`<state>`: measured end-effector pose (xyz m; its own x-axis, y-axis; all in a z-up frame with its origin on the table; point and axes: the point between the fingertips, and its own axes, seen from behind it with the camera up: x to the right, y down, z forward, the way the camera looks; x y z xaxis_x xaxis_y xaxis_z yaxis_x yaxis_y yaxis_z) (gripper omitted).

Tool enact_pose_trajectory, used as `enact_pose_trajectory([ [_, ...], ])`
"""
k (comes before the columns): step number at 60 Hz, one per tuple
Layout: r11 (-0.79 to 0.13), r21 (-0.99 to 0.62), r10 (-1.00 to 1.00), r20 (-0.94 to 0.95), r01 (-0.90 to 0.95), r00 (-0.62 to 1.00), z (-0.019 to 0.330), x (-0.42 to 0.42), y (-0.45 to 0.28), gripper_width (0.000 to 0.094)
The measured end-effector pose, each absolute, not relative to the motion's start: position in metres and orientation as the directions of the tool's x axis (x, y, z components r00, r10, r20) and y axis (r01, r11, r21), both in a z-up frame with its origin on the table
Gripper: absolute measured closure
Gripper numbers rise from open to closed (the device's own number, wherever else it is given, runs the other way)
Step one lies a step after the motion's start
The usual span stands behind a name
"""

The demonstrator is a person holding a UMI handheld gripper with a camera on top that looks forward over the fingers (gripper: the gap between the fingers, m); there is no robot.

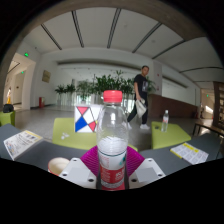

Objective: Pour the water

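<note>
A clear plastic water bottle (112,140) with a red cap (113,97) and a red and white label stands upright between my gripper's fingers. My gripper (112,168) is shut on the bottle; both magenta pads (90,160) press against its lower body at the label. The bottle is held up above the dark table (40,152). A round pale cup rim (59,165) shows low to the left of the fingers.
Papers lie on the table at the left (20,143) and right (189,152). Green mats (170,133) and a small bottle (165,120) lie beyond. A person (142,92) walks in the hall behind, near potted plants (100,88).
</note>
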<state>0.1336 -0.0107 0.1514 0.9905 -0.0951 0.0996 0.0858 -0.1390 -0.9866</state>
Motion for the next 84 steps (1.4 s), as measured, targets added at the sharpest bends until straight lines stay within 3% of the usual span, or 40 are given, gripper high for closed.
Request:
enact_pose_trajectory([
  [9,-0.264,-0.963,-0.112,0.082,0.050,0.990,0.089,0.131,0.006,0.0599],
  [14,-0.231,-0.972,-0.122,0.063,0.034,0.990,0.086,0.133,-0.001,0.0580],
  [23,-0.273,-0.962,-0.147,0.044,0.003,0.988,0.086,0.134,-0.002,0.0382],
  [28,-0.333,-0.943,-0.151,0.026,-0.026,0.988,0.083,0.130,-0.008,0.0060],
  [30,-0.342,-0.939,-0.159,0.025,-0.031,0.987,0.089,0.129,-0.015,0.0111],
  [34,-0.355,-0.934,-0.182,0.035,-0.033,0.983,0.104,0.129,-0.030,0.0065],
  [43,-0.361,-0.932,-0.201,0.058,-0.018,0.978,0.146,0.105,-0.089,0.0079],
  [69,-0.349,-0.936,-0.217,0.042,-0.037,0.975,0.259,0.007,-0.341,0.0080],
  [84,-0.336,-0.942,-0.206,0.047,-0.026,0.978,0.287,-0.022,-0.438,0.0082],
])
